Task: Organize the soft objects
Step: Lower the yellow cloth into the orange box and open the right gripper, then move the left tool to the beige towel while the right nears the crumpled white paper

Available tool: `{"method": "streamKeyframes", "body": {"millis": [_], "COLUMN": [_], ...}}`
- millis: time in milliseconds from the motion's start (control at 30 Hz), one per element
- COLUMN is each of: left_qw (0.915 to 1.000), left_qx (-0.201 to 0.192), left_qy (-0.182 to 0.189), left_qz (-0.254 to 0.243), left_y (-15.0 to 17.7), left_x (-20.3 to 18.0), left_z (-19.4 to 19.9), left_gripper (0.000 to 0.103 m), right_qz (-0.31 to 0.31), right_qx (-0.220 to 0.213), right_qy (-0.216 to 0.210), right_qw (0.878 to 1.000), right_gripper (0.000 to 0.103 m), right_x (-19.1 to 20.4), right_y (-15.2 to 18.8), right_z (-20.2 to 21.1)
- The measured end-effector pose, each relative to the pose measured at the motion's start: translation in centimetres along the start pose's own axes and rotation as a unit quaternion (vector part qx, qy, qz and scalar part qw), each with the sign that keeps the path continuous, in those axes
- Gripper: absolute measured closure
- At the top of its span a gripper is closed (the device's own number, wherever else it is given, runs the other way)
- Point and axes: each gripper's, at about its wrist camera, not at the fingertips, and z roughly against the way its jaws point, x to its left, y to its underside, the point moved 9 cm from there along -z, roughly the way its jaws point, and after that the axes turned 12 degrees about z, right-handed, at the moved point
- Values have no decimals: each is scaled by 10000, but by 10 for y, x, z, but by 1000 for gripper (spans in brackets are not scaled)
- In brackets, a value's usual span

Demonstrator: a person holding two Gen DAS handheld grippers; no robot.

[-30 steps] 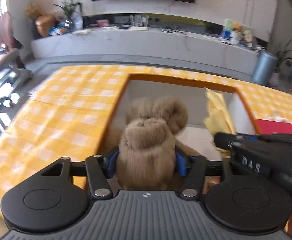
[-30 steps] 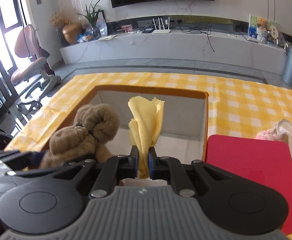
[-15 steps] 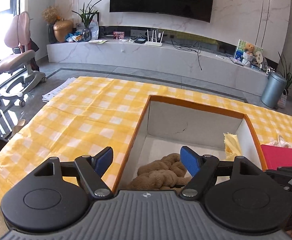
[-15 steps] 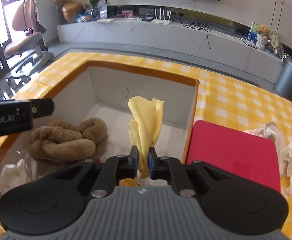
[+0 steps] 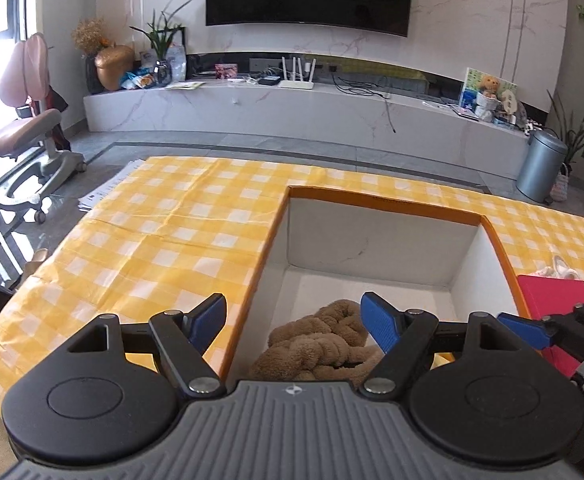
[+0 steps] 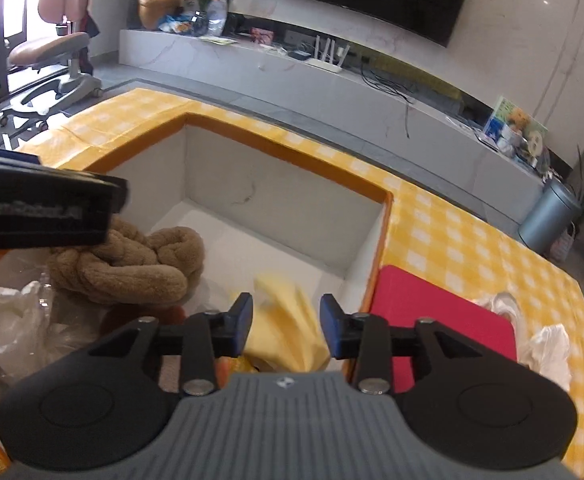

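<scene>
Two Soft Items Placed in the Box; Others Remain on the Desk

Two soft items are seen inside the orange-rimmed box [image 6: 292,152]: the brown plush toy [image 6: 132,264] lies knotted on the box floor at the left, and the yellow cloth [image 6: 288,320] lies just ahead of the right gripper [image 6: 286,326]. The right gripper's jaws have just been opening; the cloth sits between them but is not pressed by the pads, so it is judged released. The left gripper [image 5: 293,320] stands wide apart and holds nothing, above the plush toy [image 5: 323,344].

Remaining work is judged to be the white crumpled soft items [image 6: 547,348] lying on the checked desk [image 6: 471,240] beyond the red pad [image 6: 431,320], outside the box.

Differences between views:
- The right wrist view shows the yellow cloth, a crumpled clear plastic bag [image 6: 16,320] in the box's left corner, and the left gripper's housing at the left edge.
- The left wrist view shows neither cloth nor bag, but shows the bare left half of the desk [image 5: 164,240] and the box [image 5: 383,204] far wall squarely.
</scene>
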Motion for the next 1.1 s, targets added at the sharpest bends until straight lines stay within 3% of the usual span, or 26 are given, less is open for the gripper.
{"method": "streamKeyframes", "body": {"millis": [200, 433, 700, 933, 1100], "left_qw": [9999, 9998, 9979, 9951, 9901], "left_qx": [-5, -141, -571, -847, -1183], "left_qy": [71, 143, 110, 403, 447], "left_qz": [117, 34, -283, -305, -602], "left_y": [-1, -4, -10, -11, -9], "left_x": [1, -8, -24, -43, -63], "left_z": [1, 12, 35, 61, 81], "left_gripper": [13, 17, 18, 17, 16], "right_qz": [-177, -217, -489, -736, -924], "right_qx": [-139, -344, -518, -803, -913], "right_qy": [-252, -386, -231, 12, 154], "right_qw": [9994, 9984, 9972, 9940, 9914], "right_gripper": [64, 54, 49, 40, 33], "right_x": [2, 1, -23, -51, -75], "right_y": [-5, -11, -8, -7, 5], "right_z": [6, 22, 48, 84, 112]}}
